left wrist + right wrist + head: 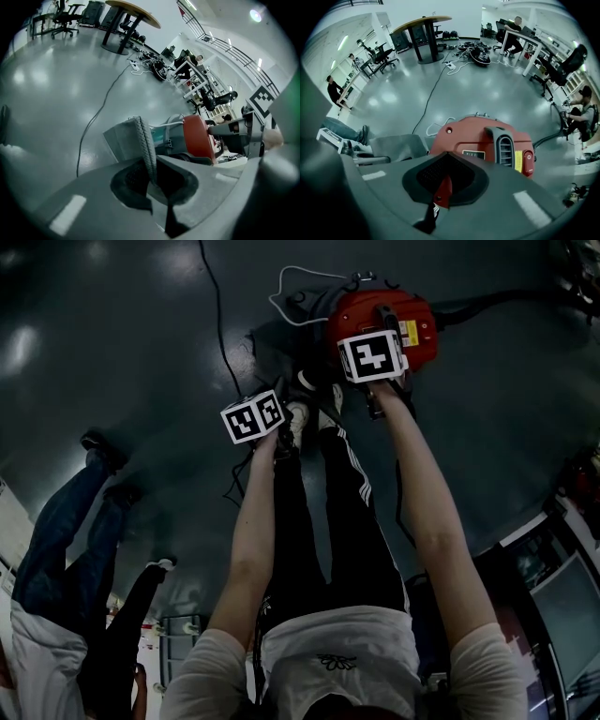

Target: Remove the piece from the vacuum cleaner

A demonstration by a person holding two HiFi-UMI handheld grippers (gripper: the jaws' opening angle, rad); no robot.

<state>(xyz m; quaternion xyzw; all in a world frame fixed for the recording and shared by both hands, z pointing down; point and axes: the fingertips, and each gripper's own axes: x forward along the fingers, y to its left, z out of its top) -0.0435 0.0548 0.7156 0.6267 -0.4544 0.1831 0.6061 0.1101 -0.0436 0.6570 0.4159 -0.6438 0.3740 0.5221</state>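
Red vacuum cleaner [473, 136] sits on the floor by the person's feet. The grey fabric piece [122, 138] is right next to it, can't tell if it's fully off. Left gripper [152, 177] is clamped tight on its ribbed edge. Right gripper [440, 197] is pinching a thin red tab [444, 183]; what it's attached to is hidden. Both arms [436, 521] reach straight down.

- Head view: steeply down past both arms onto the red vacuum cleaner [380, 329].
- Left gripper view: along the left gripper [153, 180], closed on a grey piece [140, 140]; vacuum cleaner side-on just beyond.
- Right gripper view: along the right gripper [440, 197], pinching a red tab [442, 187]; vacuum cleaner's top close ahead.
- All three views share the vacuum cleaner.
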